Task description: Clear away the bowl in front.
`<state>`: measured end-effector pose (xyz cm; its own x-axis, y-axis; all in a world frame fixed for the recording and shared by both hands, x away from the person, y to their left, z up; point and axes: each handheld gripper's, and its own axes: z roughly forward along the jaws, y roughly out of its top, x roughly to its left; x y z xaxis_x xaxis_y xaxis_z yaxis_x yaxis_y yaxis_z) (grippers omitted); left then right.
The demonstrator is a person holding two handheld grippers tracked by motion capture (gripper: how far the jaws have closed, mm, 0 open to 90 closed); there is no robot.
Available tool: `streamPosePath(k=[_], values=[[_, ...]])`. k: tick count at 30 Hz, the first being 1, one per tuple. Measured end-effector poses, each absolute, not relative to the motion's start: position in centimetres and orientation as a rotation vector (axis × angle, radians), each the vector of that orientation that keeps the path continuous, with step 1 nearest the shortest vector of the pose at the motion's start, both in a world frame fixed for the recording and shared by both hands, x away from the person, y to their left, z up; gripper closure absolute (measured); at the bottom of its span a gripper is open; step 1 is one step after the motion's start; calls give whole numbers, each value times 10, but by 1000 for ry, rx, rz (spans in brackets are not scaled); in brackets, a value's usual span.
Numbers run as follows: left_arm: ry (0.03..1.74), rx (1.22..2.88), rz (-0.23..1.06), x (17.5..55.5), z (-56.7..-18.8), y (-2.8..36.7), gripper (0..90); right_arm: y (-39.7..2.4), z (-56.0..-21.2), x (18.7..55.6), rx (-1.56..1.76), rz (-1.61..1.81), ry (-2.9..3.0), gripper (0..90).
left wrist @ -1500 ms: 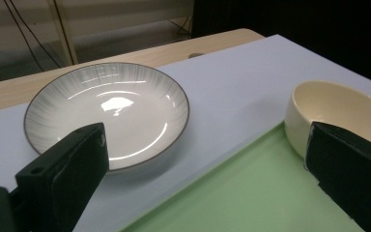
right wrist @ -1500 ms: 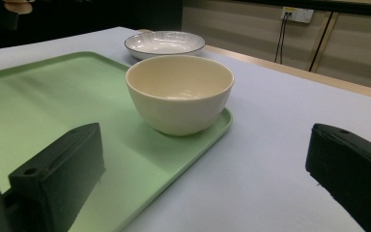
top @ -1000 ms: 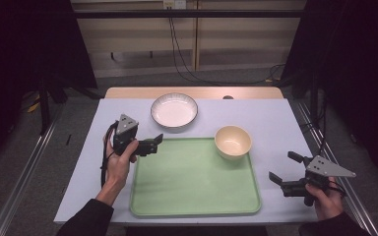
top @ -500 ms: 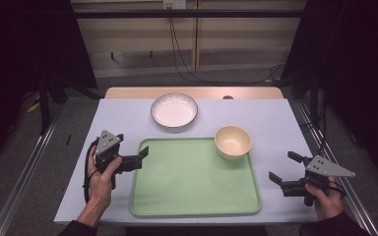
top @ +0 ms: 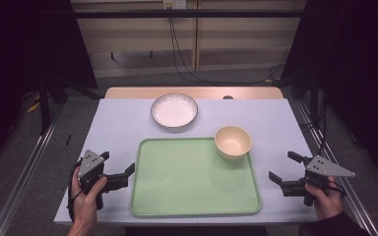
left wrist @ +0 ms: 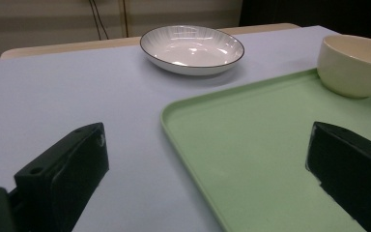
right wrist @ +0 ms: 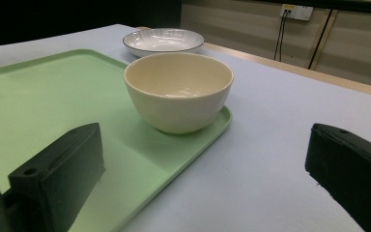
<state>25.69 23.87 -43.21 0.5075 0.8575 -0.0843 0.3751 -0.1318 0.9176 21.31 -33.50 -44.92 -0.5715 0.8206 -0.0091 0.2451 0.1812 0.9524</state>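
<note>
Seen from the high view, the left gripper, held in a person's left hand, sits low over the pale lilac table with its black jaws spread apart, one of them over the near-left edge of the flat light-green plastic tray. Ahead of it and to its right, a small cream ceramic bowl stands on the tray's far right corner; farther ahead, a shallow white plate with a dark rim rests on the bare table, apart from the tray. The right gripper hovers just beyond the tray's right edge, jaws likewise parted and holding nothing.

In the left gripper view, the left gripper frames the tray's left rim between its open jaws (one over the table, the other over the tray), with the plate straight ahead and the bowl off to the upper right.

In the right gripper view, the right gripper faces the bowl directly, the bowl near but untouched, the plate behind it.
</note>
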Motion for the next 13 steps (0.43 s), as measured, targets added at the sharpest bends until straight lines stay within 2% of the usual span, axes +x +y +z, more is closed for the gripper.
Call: streamPosePath(k=[5,7,11,13], values=[[1090,1660,587,239,-435,245,25,-335,-450,213,997,1398,1912,0],[1068,1714,620,233,-437,247,12,-335,-450,213,1003,1399,1911,0],[1053,1697,649,226,-435,250,13,-334,-452,215,1015,1389,1909,0],[1047,1698,625,228,-436,250,15,-333,-453,217,1019,1390,1908,0]])
